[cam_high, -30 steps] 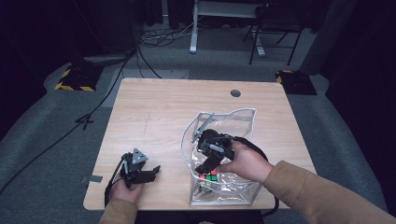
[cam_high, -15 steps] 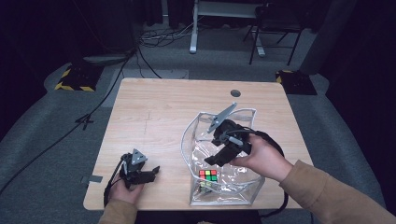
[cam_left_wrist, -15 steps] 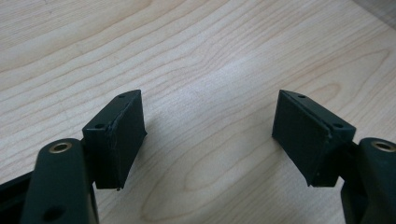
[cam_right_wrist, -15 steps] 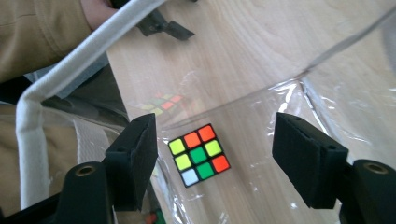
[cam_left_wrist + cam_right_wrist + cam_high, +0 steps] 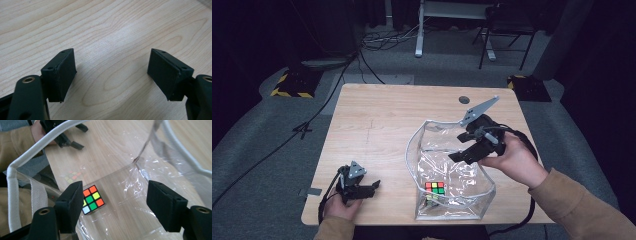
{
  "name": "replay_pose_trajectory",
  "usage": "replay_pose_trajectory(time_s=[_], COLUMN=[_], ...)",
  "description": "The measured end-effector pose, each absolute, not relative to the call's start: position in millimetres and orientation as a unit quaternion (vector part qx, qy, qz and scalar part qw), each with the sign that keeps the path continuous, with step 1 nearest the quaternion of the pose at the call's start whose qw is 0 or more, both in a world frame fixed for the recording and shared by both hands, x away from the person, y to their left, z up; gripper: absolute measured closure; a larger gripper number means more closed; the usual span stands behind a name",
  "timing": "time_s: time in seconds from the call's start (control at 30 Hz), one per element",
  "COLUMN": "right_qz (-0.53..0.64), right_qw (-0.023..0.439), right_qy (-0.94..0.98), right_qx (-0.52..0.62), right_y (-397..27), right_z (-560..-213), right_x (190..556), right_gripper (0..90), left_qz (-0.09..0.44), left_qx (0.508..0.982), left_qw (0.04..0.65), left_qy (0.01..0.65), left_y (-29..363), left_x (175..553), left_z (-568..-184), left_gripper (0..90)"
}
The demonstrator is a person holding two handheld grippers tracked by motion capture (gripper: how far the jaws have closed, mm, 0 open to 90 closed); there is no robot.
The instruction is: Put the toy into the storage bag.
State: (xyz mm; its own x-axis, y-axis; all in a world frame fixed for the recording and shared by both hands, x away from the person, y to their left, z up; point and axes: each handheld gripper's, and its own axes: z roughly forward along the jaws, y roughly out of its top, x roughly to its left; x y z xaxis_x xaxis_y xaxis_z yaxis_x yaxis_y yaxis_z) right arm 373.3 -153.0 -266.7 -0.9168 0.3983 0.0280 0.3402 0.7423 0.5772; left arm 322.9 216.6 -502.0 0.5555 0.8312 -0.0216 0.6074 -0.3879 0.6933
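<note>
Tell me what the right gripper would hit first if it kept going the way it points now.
Probably the clear bag's floor. The right gripper, jaws open and empty, looks down into the bag, with the puzzle cube lying nearer its left jaw. Depth is hard to judge through the plastic.

A clear bag (image 5: 452,175) is placed on the right half of the table (image 5: 382,115), toward the near edge. A puzzle cube (image 5: 435,188) is contained in the bag, at its near end. The right gripper (image 5: 458,156) is held above the bag's open top. The left gripper (image 5: 371,186) is rested on the table's near left corner, well apart from the bag.
</note>
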Motion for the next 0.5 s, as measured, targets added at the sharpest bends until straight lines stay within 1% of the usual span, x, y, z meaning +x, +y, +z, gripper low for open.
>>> replay_pose_trajectory(time_s=[0.13, 0.3, 0.5], right_qz=[0.308, 0.304, 0.325], right_qw=[0.059, 0.088, 0.107], right_qy=[0.922, 0.915, 0.9], right_qx=[0.226, 0.248, 0.27], right_y=[-170, -190, -214], right_z=[-260, -258, -250], right_x=[373, 373, 373], right_gripper=[30.0, 30.2, 30.2], left_qz=[0.168, 0.163, 0.163], left_qx=[0.816, 0.816, 0.816], left_qw=[0.335, 0.337, 0.337], left_qy=[0.441, 0.441, 0.441], left_y=[217, 216, 216], left_x=[323, 323, 323], left_z=[-502, -503, -503], left_gripper=[23.1, 22.9, 22.9])
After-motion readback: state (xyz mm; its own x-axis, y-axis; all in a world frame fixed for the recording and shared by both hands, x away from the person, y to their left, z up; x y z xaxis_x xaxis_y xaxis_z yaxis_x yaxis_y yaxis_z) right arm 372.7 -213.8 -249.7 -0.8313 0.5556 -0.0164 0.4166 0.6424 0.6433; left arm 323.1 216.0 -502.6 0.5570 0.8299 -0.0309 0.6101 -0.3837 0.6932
